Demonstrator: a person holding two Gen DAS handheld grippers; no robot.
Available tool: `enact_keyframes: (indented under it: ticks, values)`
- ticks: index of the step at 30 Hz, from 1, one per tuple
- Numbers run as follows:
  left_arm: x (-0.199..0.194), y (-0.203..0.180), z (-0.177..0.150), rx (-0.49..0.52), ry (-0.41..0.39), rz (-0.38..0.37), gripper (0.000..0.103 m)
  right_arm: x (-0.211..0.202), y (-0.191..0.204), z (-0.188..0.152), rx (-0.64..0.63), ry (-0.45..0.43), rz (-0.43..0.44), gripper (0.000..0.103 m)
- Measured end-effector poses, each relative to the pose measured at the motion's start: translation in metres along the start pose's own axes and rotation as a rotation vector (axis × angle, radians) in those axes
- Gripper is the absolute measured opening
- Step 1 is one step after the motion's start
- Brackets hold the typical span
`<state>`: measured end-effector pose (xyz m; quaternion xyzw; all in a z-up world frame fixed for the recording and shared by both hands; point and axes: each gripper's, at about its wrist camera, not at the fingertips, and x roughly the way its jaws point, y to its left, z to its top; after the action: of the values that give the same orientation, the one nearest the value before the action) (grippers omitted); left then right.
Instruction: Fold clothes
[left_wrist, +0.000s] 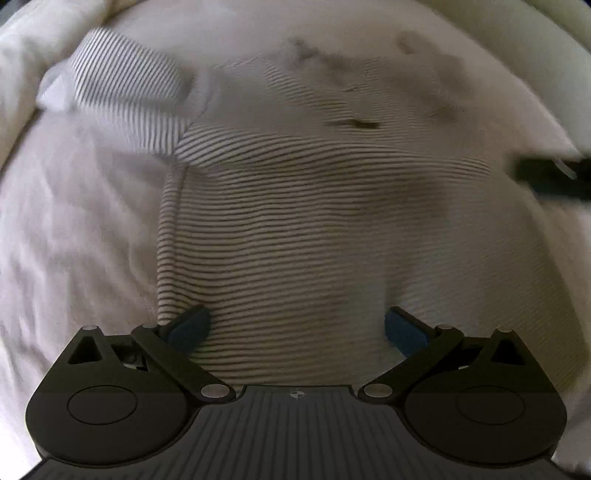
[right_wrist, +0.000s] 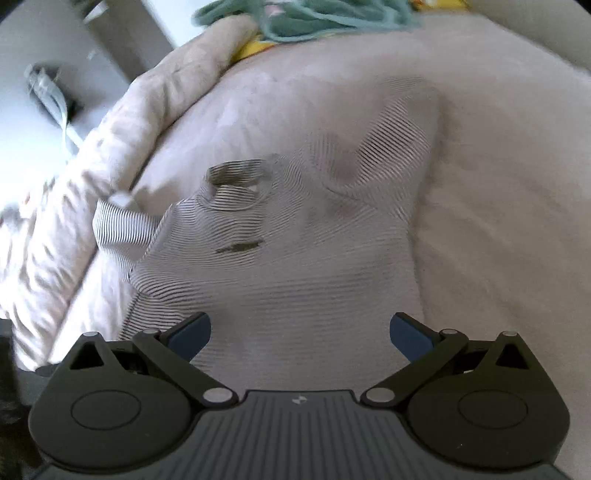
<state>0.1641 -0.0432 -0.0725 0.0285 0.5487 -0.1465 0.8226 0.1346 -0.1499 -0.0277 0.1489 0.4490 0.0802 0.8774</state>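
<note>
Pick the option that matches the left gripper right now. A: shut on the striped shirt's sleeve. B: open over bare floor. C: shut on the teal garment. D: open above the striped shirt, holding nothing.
D: the left gripper has its jaws spread wide with only the flat striped shirt showing in the gap, nothing pinched.
</note>
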Motion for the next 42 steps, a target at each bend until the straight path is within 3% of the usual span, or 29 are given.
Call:
enact_keyframes:
  ticks: [3, 6, 9, 15, 19, 22, 23, 25, 27, 31, 33, 35, 39, 41, 42]
  values:
    - [-0.007, 0.002, -0.003, 0.042, 0.015, -0.015, 0.103, 0.01, 0.042, 0.02, -0.249, -0.061, -0.021, 0.103]
    - [-0.002, 0.004, 0.001, 0.04, 0.025, -0.031, 0.103, 0.044, 0.083, 0.049, -0.385, -0.09, -0.023, 0.103]
    - [0.004, 0.009, 0.003, 0.021, 0.026, -0.046, 0.103, 0.078, 0.098, 0.066, -0.385, -0.056, -0.042, 0.103]
    - [0.002, 0.015, -0.001, 0.078, 0.022, -0.104, 0.103, 0.138, 0.107, 0.086, -0.346, 0.017, -0.124, 0.103]
    - [-0.002, 0.028, 0.005, 0.091, 0.046, -0.19, 0.103, 0.178, 0.114, 0.099, -0.32, 0.066, -0.179, 0.103]
    - [-0.019, 0.07, 0.024, -0.057, 0.025, -0.343, 0.103, 0.208, 0.119, 0.109, -0.3, 0.102, -0.219, 0.103]
    - [-0.026, 0.09, 0.031, -0.123, -0.012, -0.355, 0.103, 0.218, 0.12, 0.112, -0.293, 0.115, -0.233, 0.103]
    - [-0.036, 0.137, 0.048, -0.27, -0.088, -0.301, 0.103, 0.217, 0.119, 0.112, -0.291, 0.114, -0.231, 0.103]
    - [-0.034, 0.19, 0.064, -0.459, -0.116, -0.271, 0.103, 0.217, 0.118, 0.111, -0.289, 0.112, -0.229, 0.103]
    - [-0.02, 0.261, 0.088, -0.776, -0.168, -0.312, 0.103, 0.215, 0.115, 0.11, -0.286, 0.109, -0.224, 0.103]
    - [-0.009, 0.273, 0.101, -0.824, -0.184, -0.261, 0.103, 0.214, 0.114, 0.11, -0.284, 0.107, -0.222, 0.103]
    - [0.012, 0.27, 0.114, -0.823, -0.149, -0.192, 0.103, 0.213, 0.113, 0.109, -0.282, 0.105, -0.219, 0.103]
    - [0.028, 0.256, 0.129, -0.808, -0.144, -0.148, 0.103, 0.211, 0.11, 0.108, -0.278, 0.102, -0.215, 0.103]
    - [0.021, 0.247, 0.136, -0.779, -0.18, -0.081, 0.09, 0.208, 0.109, 0.101, -0.286, 0.061, -0.209, 0.103]
    - [0.017, 0.243, 0.139, -0.759, -0.19, -0.051, 0.066, 0.206, 0.109, 0.098, -0.291, 0.041, -0.207, 0.103]
